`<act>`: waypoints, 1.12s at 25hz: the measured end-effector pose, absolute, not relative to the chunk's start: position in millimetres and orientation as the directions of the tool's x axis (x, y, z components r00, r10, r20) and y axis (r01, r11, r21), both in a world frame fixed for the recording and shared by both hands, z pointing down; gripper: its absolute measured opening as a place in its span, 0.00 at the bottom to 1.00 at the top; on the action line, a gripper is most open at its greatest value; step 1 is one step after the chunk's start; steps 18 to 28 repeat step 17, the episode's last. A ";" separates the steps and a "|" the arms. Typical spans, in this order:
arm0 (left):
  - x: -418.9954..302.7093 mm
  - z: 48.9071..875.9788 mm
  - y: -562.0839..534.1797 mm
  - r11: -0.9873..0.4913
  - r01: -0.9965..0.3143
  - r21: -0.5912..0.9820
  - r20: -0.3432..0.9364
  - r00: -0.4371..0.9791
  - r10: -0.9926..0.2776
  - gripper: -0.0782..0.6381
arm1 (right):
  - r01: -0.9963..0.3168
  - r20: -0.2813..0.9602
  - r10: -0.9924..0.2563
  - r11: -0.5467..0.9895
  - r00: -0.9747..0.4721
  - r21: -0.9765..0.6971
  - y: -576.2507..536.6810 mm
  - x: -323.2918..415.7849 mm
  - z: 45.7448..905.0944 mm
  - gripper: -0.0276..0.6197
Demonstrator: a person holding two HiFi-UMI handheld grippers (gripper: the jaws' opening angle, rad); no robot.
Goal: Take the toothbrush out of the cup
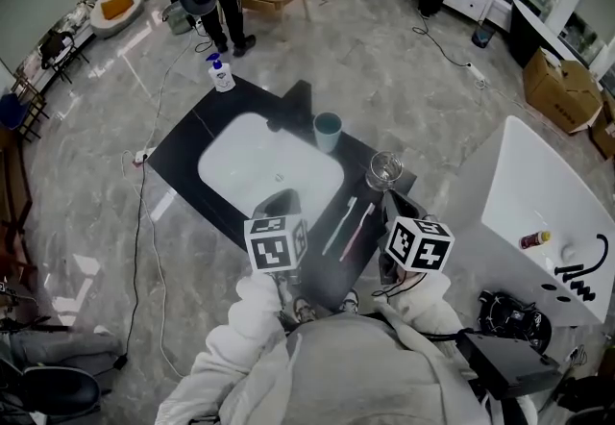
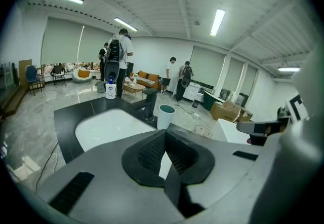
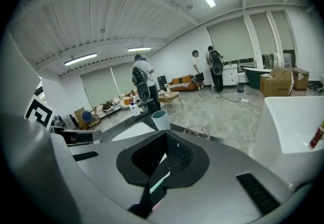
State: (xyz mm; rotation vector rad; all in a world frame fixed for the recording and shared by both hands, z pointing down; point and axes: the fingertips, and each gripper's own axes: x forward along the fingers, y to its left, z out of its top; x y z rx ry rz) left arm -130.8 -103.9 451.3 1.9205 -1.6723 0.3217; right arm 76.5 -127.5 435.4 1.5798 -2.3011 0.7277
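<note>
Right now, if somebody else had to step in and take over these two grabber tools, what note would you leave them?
Left gripper: jaws shut, nothing in them, by the sink's near edge.
Right gripper: jaws shut, nothing in them, near the counter's right corner.
Things: a greenish toothbrush and a pink toothbrush lie side by side on the black counter between the grippers. The cup stands upright beside the faucet, with nothing sticking out.
Done: no brush is in the cup.
Left: apparently nothing.
</note>
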 end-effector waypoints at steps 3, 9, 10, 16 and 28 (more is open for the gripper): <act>-127.4 450.6 -103.6 -0.059 -0.965 0.256 0.526 0.190 -0.829 0.12 | -0.923 0.475 -0.794 0.287 -0.379 -0.257 -126.7 80.4 435.8 0.08; -122.1 451.5 -101.6 -0.063 -0.966 0.249 0.531 0.191 -0.826 0.12 | -0.924 0.481 -0.792 0.286 -0.377 -0.254 -124.4 87.4 437.1 0.08; -121.2 451.3 -101.6 -0.064 -0.966 0.249 0.530 0.191 -0.826 0.12 | -0.924 0.481 -0.791 0.286 -0.378 -0.255 -123.9 87.9 437.4 0.08; -116.4 452.7 -99.4 -0.069 -0.966 0.248 0.535 0.196 -0.822 0.12 | -0.921 0.488 -0.784 0.294 -0.384 -0.254 -120.2 89.4 439.9 0.08; -115.7 452.9 -98.7 -0.069 -0.966 0.248 0.536 0.196 -0.821 0.12 | -0.922 0.490 -0.783 0.294 -0.384 -0.254 -119.6 89.9 440.2 0.08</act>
